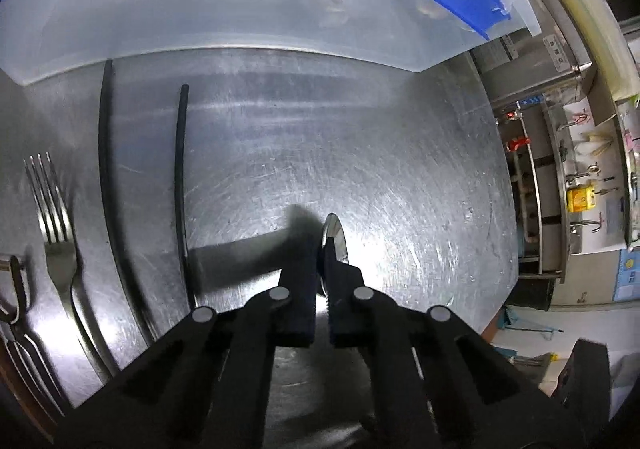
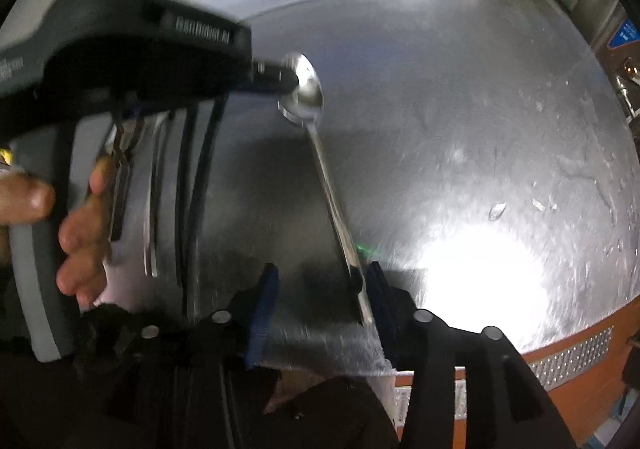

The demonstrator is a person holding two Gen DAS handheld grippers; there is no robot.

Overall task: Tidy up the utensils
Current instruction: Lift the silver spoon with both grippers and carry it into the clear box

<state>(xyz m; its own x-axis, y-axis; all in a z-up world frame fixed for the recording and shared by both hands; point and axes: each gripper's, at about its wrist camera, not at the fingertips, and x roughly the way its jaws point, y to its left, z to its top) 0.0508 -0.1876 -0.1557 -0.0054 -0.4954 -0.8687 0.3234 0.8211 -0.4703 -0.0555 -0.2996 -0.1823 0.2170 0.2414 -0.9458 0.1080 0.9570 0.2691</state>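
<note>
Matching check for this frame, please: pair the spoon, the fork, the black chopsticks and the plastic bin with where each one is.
1 spoon
2 fork
3 black chopsticks
4 plastic bin

a lying at the table's left edge
b bowl pinched by the left gripper
c standing at the back, blue rim
d lying between fork and spoon

Pairs: 1-b, 2-a, 3-d, 4-c

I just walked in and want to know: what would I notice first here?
A shiny spoon lies across the steel table, its bowl pinched by the left gripper. The right gripper has open jaws around its handle. At the table's far edge stands a big frosted plastic box, and a fork lies on the left.
</note>
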